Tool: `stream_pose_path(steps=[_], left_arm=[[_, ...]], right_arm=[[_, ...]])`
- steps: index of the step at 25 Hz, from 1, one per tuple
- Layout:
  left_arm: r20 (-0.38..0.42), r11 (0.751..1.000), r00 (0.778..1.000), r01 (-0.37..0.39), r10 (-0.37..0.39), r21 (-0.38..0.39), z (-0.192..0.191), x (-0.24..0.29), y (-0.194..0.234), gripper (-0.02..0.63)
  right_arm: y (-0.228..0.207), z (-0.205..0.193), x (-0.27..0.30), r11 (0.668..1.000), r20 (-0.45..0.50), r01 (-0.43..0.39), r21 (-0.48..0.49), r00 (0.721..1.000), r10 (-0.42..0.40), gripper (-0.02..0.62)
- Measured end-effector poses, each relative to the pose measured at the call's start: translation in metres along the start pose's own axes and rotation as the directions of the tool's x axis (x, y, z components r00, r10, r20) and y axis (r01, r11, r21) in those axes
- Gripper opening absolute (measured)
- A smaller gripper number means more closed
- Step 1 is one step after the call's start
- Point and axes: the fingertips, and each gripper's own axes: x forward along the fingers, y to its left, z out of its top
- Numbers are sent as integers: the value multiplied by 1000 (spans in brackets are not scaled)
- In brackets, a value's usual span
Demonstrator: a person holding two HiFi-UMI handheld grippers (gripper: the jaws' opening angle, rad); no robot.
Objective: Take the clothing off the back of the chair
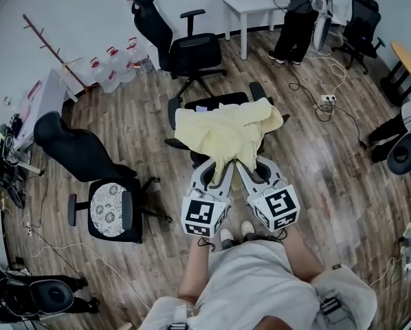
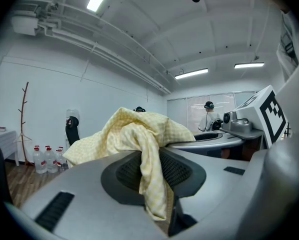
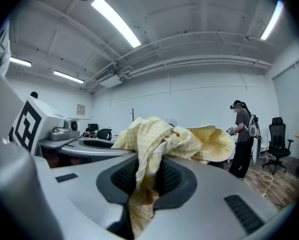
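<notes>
A pale yellow checked garment (image 1: 226, 130) hangs spread over the black office chair (image 1: 212, 103) in front of me. My left gripper (image 1: 223, 163) is shut on the garment's near edge, and a fold of the cloth (image 2: 152, 184) is pinched between its grey jaws. My right gripper (image 1: 245, 162) is shut on the same edge just to the right, with a bunch of cloth (image 3: 144, 181) caught between its pads. Both grippers sit side by side, pointing at the chair. The chair's back is mostly hidden under the fabric.
A second black chair (image 1: 181, 43) stands behind the draped one, and another with a patterned seat cushion (image 1: 102, 191) is at the left. A person (image 1: 295, 16) stands by a white table (image 1: 250, 5) at the back. Cables and a power strip (image 1: 327, 102) lie on the wood floor to the right.
</notes>
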Motion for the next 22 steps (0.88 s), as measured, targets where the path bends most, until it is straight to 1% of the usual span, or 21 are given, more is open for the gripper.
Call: stream_pose_path(steps=[6, 22], left_arm=[[9, 1000, 1000, 21, -21, 16, 8, -12, -5, 103], [49, 997, 996, 68, -69, 28, 22, -45, -15, 98]], right_arm=[[9, 8, -9, 1000, 18, 17, -1, 1000, -17, 67], [37, 23, -30, 998, 44, 56, -21, 998, -55, 66]])
